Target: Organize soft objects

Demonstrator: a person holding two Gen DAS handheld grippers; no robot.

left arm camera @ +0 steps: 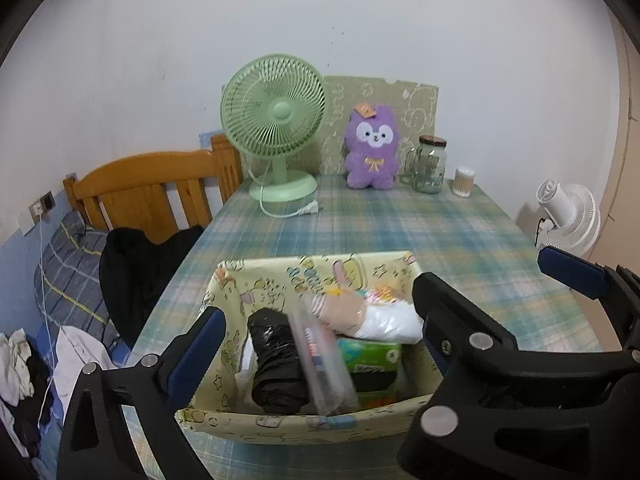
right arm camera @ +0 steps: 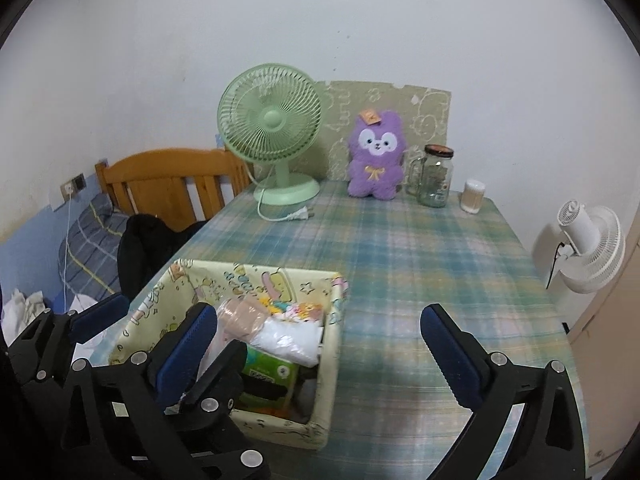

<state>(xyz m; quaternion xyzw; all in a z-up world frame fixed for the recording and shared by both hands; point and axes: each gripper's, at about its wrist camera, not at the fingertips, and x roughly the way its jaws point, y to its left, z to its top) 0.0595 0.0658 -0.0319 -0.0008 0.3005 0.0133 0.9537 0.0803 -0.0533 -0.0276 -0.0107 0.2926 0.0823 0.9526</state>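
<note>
A yellow cartoon-print fabric box (left arm camera: 280, 276) (right arm camera: 332, 360) sits on the plaid table near its front left. It holds a black wrapped bundle (left arm camera: 276, 364), a blurred clear packet (left arm camera: 326, 364), a beige packet (left arm camera: 346, 312) (right arm camera: 244, 316), a white packet (left arm camera: 394, 326) (right arm camera: 288, 338) and a green tissue pack (left arm camera: 372, 356) (right arm camera: 268, 370). My left gripper (left arm camera: 320, 296) stands open above the box, its pads touching nothing. My right gripper (right arm camera: 318, 312) is open over the box's right wall, empty. A purple plush toy (left arm camera: 372, 148) (right arm camera: 376, 156) sits upright at the table's back.
At the back stand a green fan (left arm camera: 276, 136) with a loose cord, a glass jar (left arm camera: 430, 168) and a cotton-swab tub (left arm camera: 463, 182). A white fan (right arm camera: 588, 248) hangs off the right. A black garment (left arm camera: 136, 276), a wooden headboard (left arm camera: 152, 188) and a bed lie left.
</note>
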